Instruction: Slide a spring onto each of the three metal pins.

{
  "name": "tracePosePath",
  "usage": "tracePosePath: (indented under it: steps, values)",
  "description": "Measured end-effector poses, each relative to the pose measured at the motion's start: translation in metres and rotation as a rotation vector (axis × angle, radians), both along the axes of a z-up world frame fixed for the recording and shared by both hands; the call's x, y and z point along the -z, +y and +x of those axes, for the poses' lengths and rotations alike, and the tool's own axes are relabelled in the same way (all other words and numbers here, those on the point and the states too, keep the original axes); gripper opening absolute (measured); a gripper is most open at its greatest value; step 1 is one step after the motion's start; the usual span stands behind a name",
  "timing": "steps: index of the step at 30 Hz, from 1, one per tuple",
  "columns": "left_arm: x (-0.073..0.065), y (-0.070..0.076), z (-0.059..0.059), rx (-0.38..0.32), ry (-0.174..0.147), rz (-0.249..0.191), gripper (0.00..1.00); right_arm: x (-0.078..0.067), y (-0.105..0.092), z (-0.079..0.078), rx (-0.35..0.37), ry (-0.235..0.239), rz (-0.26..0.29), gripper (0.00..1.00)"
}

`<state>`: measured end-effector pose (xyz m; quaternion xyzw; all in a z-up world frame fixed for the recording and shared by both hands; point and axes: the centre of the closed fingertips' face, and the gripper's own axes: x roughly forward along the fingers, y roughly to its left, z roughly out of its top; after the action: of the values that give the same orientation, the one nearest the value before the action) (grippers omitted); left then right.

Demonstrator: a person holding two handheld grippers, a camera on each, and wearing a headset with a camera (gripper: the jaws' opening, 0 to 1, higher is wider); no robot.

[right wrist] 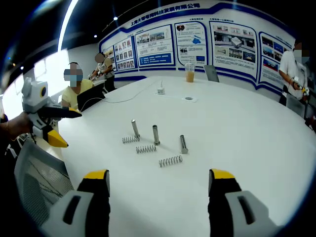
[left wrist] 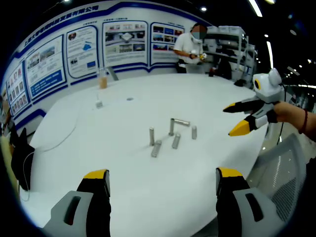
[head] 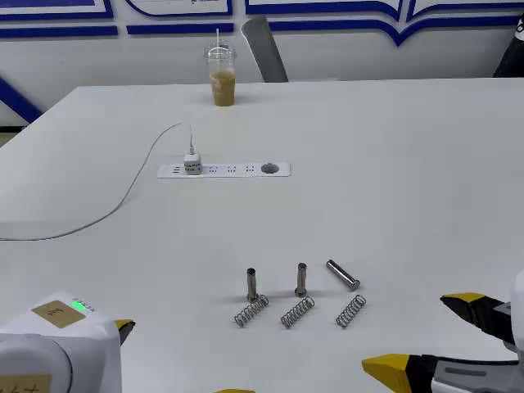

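Three pins [head: 301, 279], two upright, one flat; three springs [head: 297, 312] at their six o'clock. Jaws spread on left gripper [left wrist: 160, 175] and right gripper [right wrist: 158, 174].

Lower centre of head view: three short steel pins [head: 301, 279] in a row, left two upright, right one lying flat. Just below, three coiled springs [head: 297, 312], lying diagonal.

Springs [head: 297, 312] lie before pins [head: 301, 279] — perhaps touching.
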<state>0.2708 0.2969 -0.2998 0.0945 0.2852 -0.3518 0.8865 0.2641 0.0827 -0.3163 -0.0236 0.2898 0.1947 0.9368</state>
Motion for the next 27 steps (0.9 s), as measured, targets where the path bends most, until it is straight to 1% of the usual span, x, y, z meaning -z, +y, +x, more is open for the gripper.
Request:
tracePosePath:
  steps: [5, 8, 11, 14, 19, 22, 25, 27]
  values:
    - [0.002, 0.000, 0.000, 0.001, 0.004, 0.002, 0.90, 0.001, -0.004, 0.012, -0.009, -0.003, -0.028, 0.79]
    - [0.003, -0.001, -0.001, 0.004, 0.007, 0.005, 0.89, 0.000, -0.008, 0.023, -0.014, -0.018, -0.049, 0.76]
    - [0.004, -0.002, -0.001, 0.005, 0.001, 0.000, 0.89, -0.002, -0.009, 0.032, -0.021, -0.024, -0.040, 0.75]
    - [0.004, -0.002, 0.000, -0.002, 0.002, -0.006, 0.89, -0.002, -0.009, 0.040, -0.024, -0.027, -0.038, 0.74]
    - [0.005, 0.000, 0.001, -0.009, 0.004, -0.004, 0.89, 0.001, -0.011, 0.054, -0.024, -0.027, -0.028, 0.71]
    - [0.006, 0.000, 0.001, -0.005, 0.004, -0.003, 0.88, 0.003, -0.013, 0.063, -0.018, -0.031, -0.023, 0.66]
    - [0.007, -0.001, 0.002, -0.001, 0.000, 0.002, 0.88, 0.005, -0.015, 0.070, 0.002, -0.025, 0.000, 0.61]
    - [0.007, -0.002, 0.002, 0.000, -0.002, 0.001, 0.88, 0.005, -0.016, 0.076, 0.015, -0.029, 0.012, 0.57]
